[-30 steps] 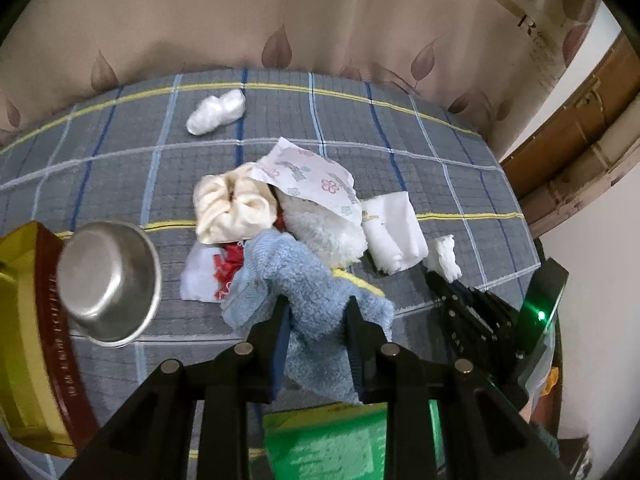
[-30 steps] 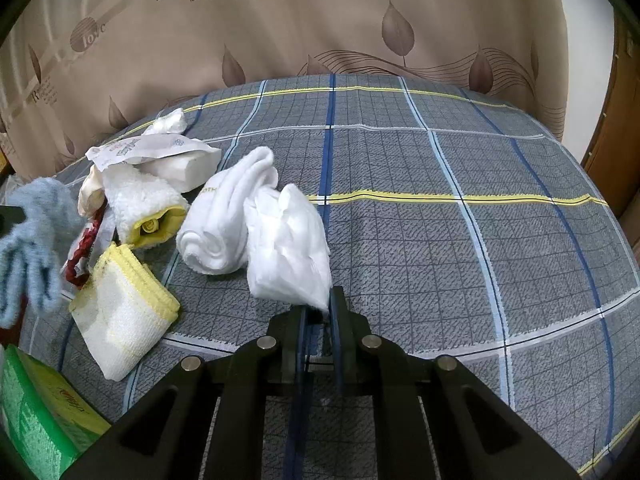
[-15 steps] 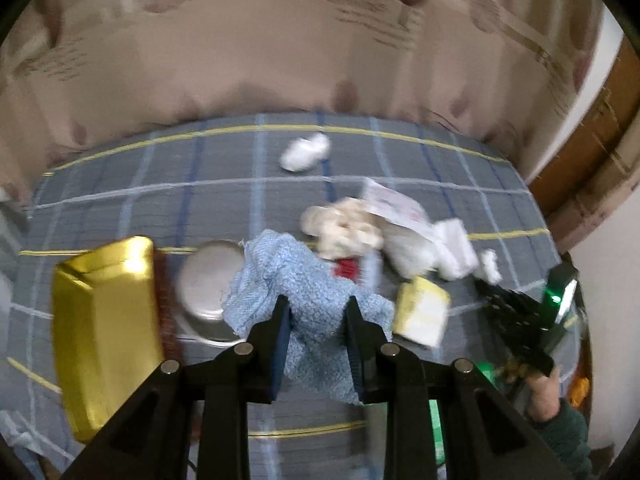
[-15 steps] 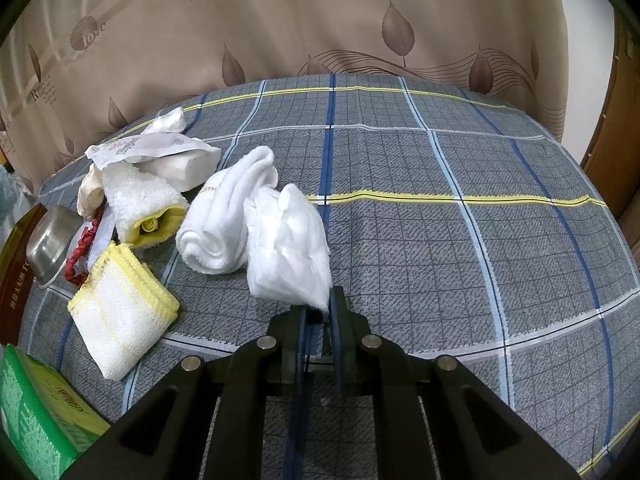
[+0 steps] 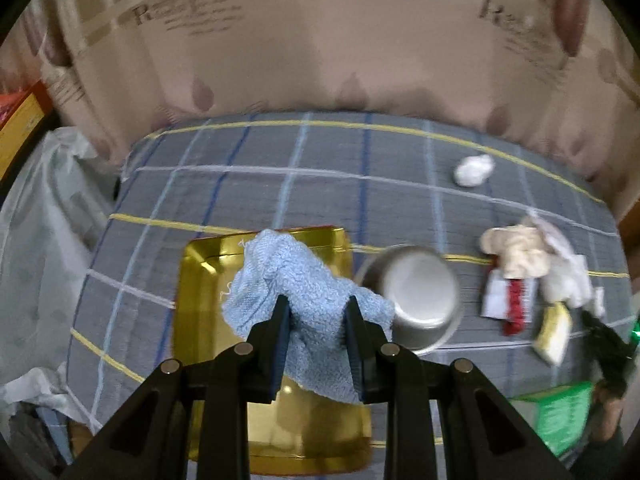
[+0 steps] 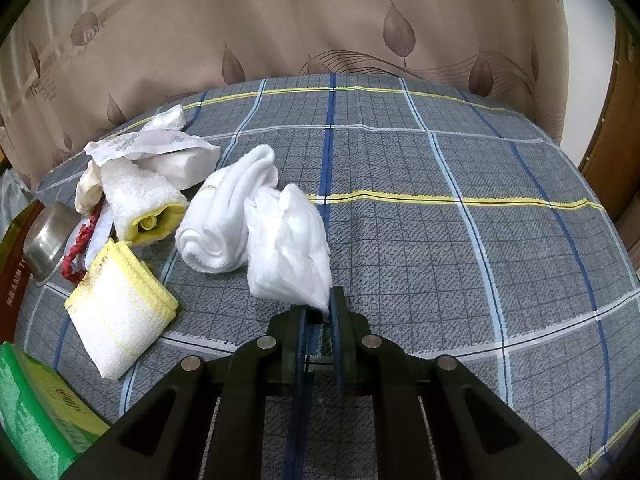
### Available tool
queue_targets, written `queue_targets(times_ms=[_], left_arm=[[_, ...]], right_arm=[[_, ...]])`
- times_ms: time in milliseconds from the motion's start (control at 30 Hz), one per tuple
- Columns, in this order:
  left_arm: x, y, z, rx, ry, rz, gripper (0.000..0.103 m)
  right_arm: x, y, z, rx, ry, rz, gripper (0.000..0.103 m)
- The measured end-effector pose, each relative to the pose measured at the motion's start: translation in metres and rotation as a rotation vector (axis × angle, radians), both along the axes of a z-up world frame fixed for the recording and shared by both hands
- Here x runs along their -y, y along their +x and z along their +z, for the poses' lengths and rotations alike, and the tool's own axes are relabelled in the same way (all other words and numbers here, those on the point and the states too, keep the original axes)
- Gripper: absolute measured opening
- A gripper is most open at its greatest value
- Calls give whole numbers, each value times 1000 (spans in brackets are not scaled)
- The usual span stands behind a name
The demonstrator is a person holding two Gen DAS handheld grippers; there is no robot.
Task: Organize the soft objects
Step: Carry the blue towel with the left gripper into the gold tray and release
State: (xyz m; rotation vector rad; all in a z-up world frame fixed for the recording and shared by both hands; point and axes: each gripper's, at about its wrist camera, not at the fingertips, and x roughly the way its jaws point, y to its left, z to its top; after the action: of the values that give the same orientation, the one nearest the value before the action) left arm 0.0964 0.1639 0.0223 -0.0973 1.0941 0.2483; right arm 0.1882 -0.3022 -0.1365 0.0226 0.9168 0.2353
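Blue terry cloth (image 5: 308, 300) hangs clamped in the left gripper (image 5: 318, 312) above the empty gold metal tray (image 5: 200, 280), while the right gripper (image 6: 318, 312) pinches a white crumpled cloth (image 6: 288, 248); most soft items remain unsorted.

Beige leaf-print curtain (image 6: 320, 32) with lettering hangs along far side behind grey plaid cloth surface (image 6: 440, 240); brown wooden frame (image 6: 612, 132) far right; clear plastic sheeting (image 5: 36, 240) left.

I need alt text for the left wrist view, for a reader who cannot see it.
The left gripper holds a blue towel above a gold tray on a grey checked cloth. Right of the tray stands a metal bowl, then a blurred pile of soft items.
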Motion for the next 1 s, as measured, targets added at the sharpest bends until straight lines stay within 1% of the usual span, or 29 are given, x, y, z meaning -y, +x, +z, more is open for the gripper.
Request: queue_targets(times_ms=[67,167,267,333,500,567,600,667,867,1000], left_arm=[[-12,0,-10,-19,17,16,26],[-22,1,-24,-50,42,15,26],[-30,2,-39,-80,32,13,27],[-32,2,-48,-97,46,15,29],[-30,3,-57,-122,88,-5,33],[-28,3,-56,-119,106,-16,35],[-28,3,-55,-116,110,-19,40],[-28,3,-53,-106,100,-27,42],[-33,-8,-45,-50,89,-10,43],[-37,-23,-41,-13,89,28,43]], right_arm=[[-1,0,0,1,-7,0,10],[-3,-1,-1,3,-13,0,10],[-2,-1,-1,3,-13,0,10],[-2,-1,-1,3,-11,0,10],[-2,-1,-1,3,-15,1,10],[-2,-1,0,3,-14,1,10],[-2,-1,0,3,-14,1,10],[-2,-1,0,3,-13,1,10],[-2,-1,-1,3,-13,1,10],[0,-1,0,5,-10,0,10]])
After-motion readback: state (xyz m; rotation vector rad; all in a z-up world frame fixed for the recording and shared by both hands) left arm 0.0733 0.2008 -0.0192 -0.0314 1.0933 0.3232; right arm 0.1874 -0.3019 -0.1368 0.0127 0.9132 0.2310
